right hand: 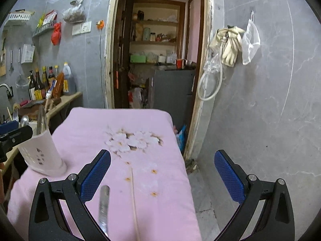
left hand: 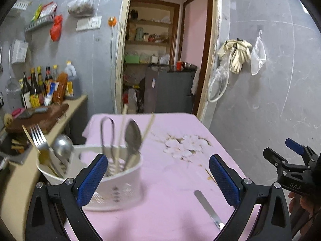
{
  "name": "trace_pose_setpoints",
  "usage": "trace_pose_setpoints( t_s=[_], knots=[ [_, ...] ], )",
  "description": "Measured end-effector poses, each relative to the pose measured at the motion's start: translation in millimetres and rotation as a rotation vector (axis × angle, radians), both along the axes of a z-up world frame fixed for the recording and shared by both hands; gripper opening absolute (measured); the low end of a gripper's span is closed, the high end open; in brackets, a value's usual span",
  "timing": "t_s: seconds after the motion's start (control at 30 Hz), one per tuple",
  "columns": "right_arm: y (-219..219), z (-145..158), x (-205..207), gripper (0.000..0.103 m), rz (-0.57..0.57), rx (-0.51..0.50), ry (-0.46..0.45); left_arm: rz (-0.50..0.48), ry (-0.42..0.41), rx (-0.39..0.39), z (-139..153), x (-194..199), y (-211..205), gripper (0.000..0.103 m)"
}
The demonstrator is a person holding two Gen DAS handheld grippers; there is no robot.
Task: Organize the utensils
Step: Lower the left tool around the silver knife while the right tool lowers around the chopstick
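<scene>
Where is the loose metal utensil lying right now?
The metal utensil lies flat on the pink tablecloth near its front edge, beside a single chopstick, right of the white utensil holder.

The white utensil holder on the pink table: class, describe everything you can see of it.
The white utensil holder is a plastic-looking tub with small perforations and dark markings on its side. It stands upright near the left edge of the pink cloth, divided into compartments. One holds a spoon, a looped metal utensil and pale chopsticks; another a fork and ladle. The left tongs hang open just before it, not gripping it.
</scene>
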State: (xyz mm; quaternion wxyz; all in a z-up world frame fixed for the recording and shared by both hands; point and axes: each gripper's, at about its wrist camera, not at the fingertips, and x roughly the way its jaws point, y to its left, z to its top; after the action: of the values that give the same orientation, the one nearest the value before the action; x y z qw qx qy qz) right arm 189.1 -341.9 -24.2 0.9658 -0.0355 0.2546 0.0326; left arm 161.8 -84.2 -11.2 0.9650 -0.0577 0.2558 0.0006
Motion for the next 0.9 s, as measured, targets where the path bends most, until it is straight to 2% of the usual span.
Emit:
trace_pose_setpoints(
  t_s=[0.23, 0.53, 0.8, 0.9],
  knots=[
    [-7, -40, 16, 0.101, 0.103, -0.020, 0.076, 0.039, 0.098, -0.029, -32, 11, -25, 0.102],
    [3, -95, 27, 0.101, 0.233, -0.078, 0.220, 0.080, 0.227, -0.061, -75, 18, -43, 0.102],
    [16, -122, 28, 0.100, 0.294, -0.142, 0.305, 0.065, 0.294, -0.104, -95, 25, -47, 0.101],
    [17, -128, 29, 0.098, 0.305, -0.140, 0.354, 0.043, 0.311, -0.118, -99, 29, -48, 0.092]
  ],
)
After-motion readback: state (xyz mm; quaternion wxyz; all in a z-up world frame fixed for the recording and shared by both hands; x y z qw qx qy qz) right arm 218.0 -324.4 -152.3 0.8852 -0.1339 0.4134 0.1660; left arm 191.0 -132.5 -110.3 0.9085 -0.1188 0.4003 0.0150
